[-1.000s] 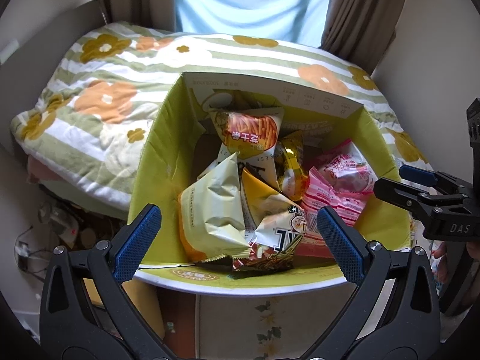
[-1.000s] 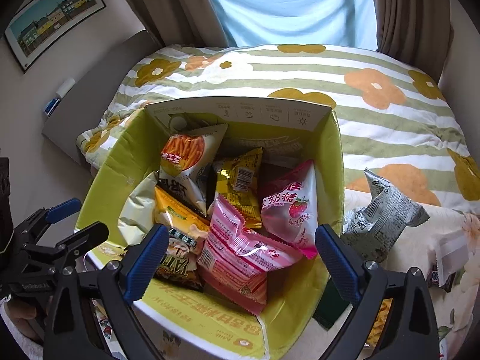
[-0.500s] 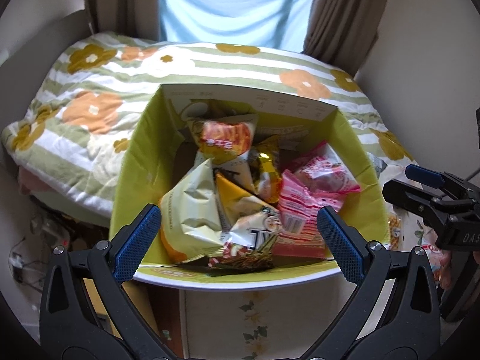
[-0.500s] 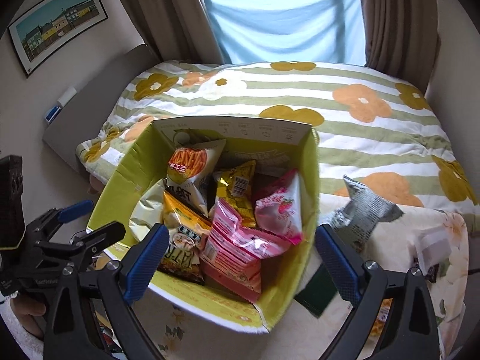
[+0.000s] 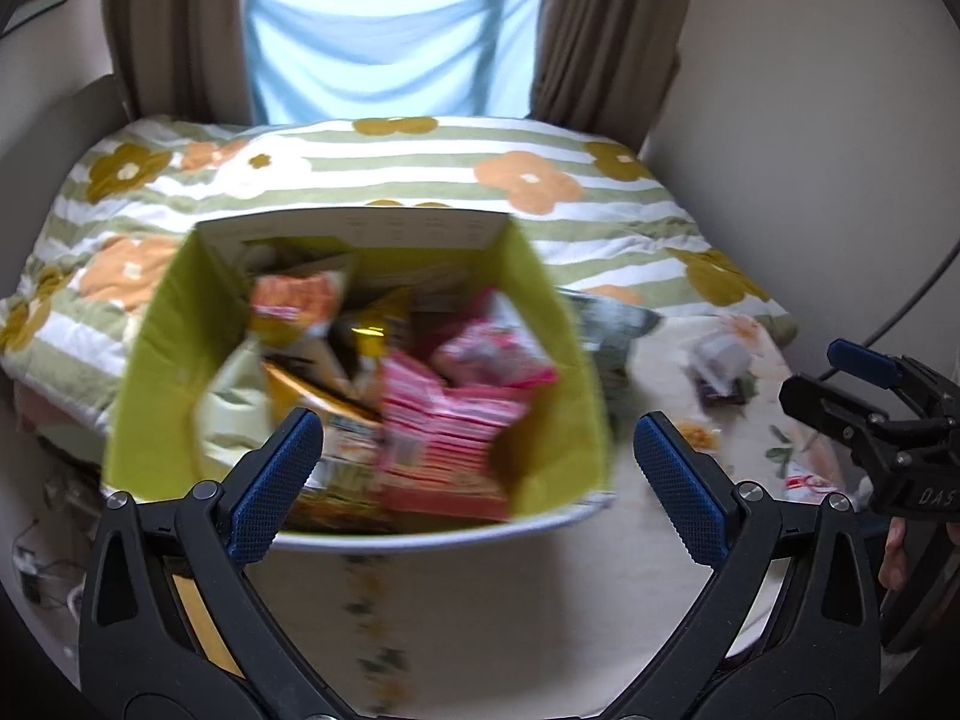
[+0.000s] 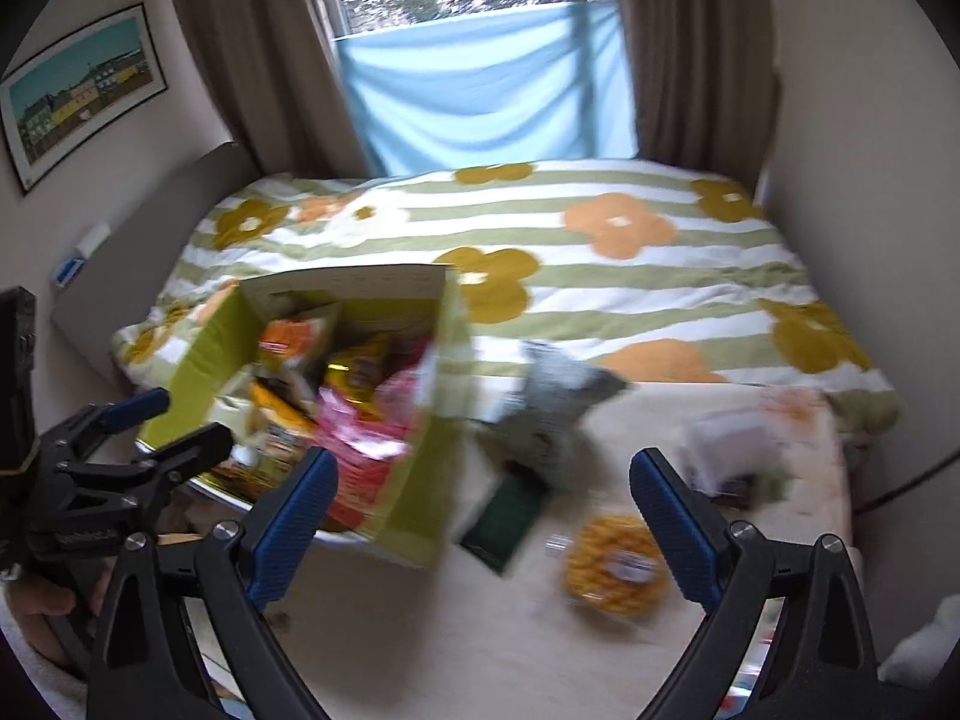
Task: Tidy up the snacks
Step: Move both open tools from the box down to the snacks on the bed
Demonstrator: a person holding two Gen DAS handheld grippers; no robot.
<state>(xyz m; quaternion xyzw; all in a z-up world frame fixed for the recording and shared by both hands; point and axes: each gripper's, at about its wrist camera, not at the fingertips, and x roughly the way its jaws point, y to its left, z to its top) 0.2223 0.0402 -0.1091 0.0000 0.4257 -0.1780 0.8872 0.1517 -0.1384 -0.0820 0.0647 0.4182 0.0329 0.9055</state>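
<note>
Your right gripper (image 6: 480,516) and left gripper (image 5: 477,483) gaped wide, empty. The yellow snack pack (image 6: 615,567) lay on the bench right of the box (image 6: 414,516); you needed a slow, centred approach.

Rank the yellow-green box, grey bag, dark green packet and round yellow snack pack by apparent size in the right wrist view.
1. yellow-green box
2. grey bag
3. round yellow snack pack and dark green packet: these look alike, and blur keeps me from ranking them.
</note>
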